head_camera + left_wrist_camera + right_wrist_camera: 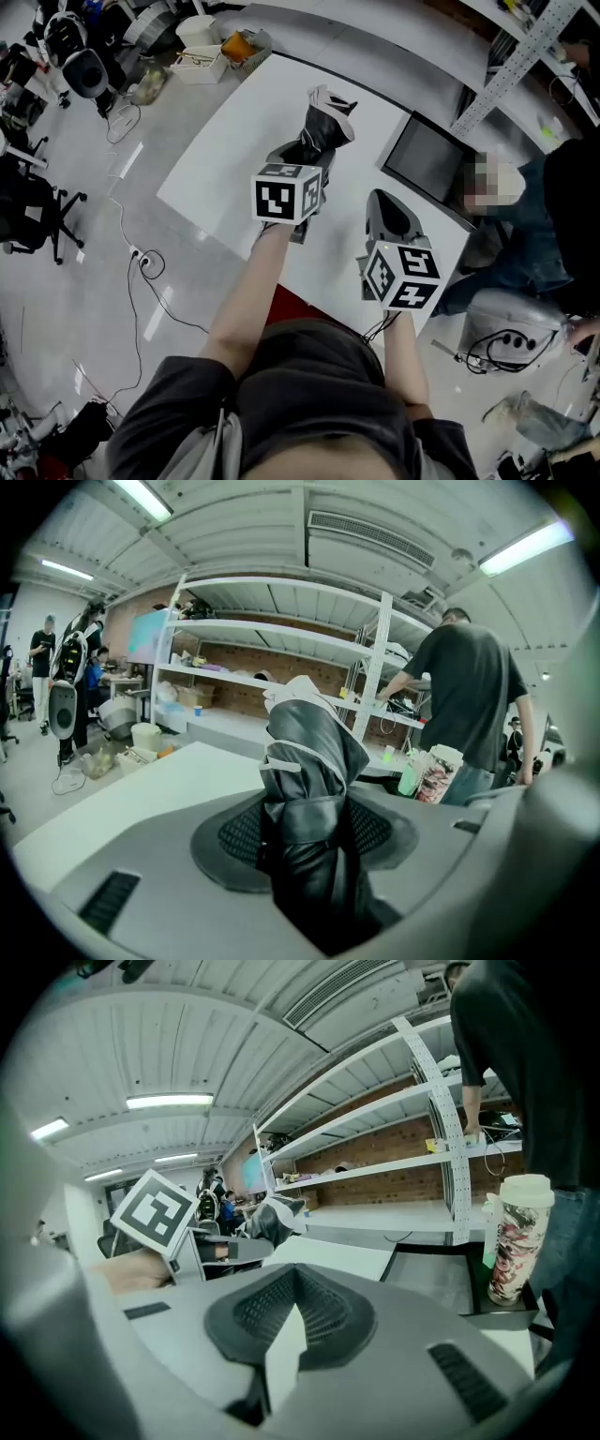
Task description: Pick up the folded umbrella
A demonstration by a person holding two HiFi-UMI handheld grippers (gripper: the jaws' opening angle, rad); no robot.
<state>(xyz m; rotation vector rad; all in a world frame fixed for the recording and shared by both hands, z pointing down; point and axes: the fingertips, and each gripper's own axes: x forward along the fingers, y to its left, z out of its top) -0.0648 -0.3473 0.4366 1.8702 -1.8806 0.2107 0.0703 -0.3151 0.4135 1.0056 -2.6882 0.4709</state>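
The folded umbrella [323,131], dark grey with white trim, is held off the white table [225,159] and tilts up and away from me. My left gripper [305,159] is shut on its lower part. In the left gripper view the umbrella [309,752] rises from between the two pads of the left gripper [309,855], its strap wrapped round it. My right gripper [382,202] hovers over the table's near right part, apart from the umbrella, shut with nothing between its jaws. From the right gripper [292,1288] the umbrella [272,1221] shows at the left.
A dark screen [427,159] lies at the table's right edge. A printed cup [514,1241] stands near it. White boxes [202,61] sit beyond the table's far end. A person [562,216] sits at the right, and another [464,705] stands by the shelves. Cables [150,267] run over the floor.
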